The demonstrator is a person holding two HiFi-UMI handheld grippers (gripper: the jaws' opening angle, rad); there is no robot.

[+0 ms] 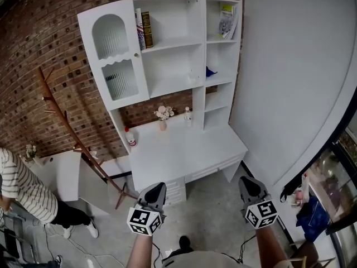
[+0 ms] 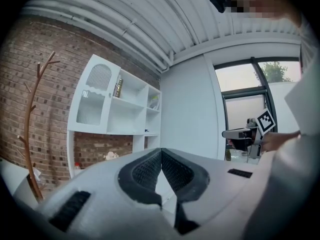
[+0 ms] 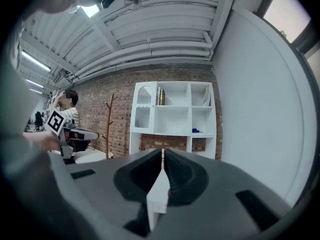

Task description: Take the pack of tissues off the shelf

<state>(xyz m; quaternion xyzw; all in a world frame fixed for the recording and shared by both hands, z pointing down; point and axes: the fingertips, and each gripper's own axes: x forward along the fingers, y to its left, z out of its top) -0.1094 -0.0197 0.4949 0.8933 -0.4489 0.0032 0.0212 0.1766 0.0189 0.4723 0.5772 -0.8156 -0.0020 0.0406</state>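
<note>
A white desk (image 1: 178, 152) with a shelf unit (image 1: 173, 43) stands against the brick wall. In the top right compartment leans a pale pack with green print (image 1: 227, 20), which looks like the tissue pack; it also shows small in the right gripper view (image 3: 206, 98). A small blue thing (image 1: 210, 71) lies one shelf below. My left gripper (image 1: 152, 197) and right gripper (image 1: 251, 187) hang well short of the desk's front edge, far from the shelves. Both are shut with nothing between the jaws, as the left gripper (image 2: 161, 151) and right gripper (image 3: 163, 151) show in their own views.
Books (image 1: 143, 29) stand in the upper middle compartment beside a glazed cabinet door (image 1: 114, 54). A flower vase (image 1: 163, 116) and two small bottles (image 1: 130, 138) sit on the desk. A wooden coat rack (image 1: 67, 127), a low white table (image 1: 61, 172) and a person in stripes (image 1: 22, 188) are at left.
</note>
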